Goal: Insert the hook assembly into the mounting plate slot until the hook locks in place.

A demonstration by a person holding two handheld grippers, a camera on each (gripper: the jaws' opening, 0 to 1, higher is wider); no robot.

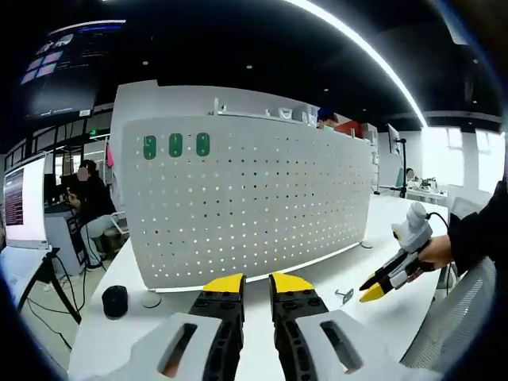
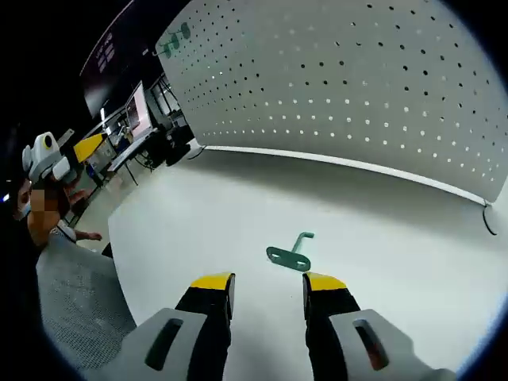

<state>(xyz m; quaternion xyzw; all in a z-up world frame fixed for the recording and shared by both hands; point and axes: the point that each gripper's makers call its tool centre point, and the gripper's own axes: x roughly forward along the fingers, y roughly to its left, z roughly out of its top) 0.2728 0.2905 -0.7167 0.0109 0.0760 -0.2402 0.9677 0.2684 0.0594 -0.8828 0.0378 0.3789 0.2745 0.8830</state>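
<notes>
A white pegboard mounting plate (image 1: pixel 254 190) stands upright on the white table, with three green hooks (image 1: pixel 175 145) fixed near its top left corner. The same plate (image 2: pixel 357 87) rises beyond the right gripper. A loose green hook assembly (image 2: pixel 289 253) lies flat on the table just ahead of my right gripper (image 2: pixel 268 282), which is open and empty above it. In the left gripper view that hook (image 1: pixel 344 296) is a small piece on the table, with the right gripper (image 1: pixel 386 279) hovering beside it. My left gripper (image 1: pixel 255 282) is open and empty, facing the plate.
A black round object (image 1: pixel 115 301) sits near the table's left edge. A person sits at a desk with a monitor (image 1: pixel 24 200) at far left. The white table (image 2: pixel 198 222) stretches in front of the plate, its edge at the left of the right gripper view.
</notes>
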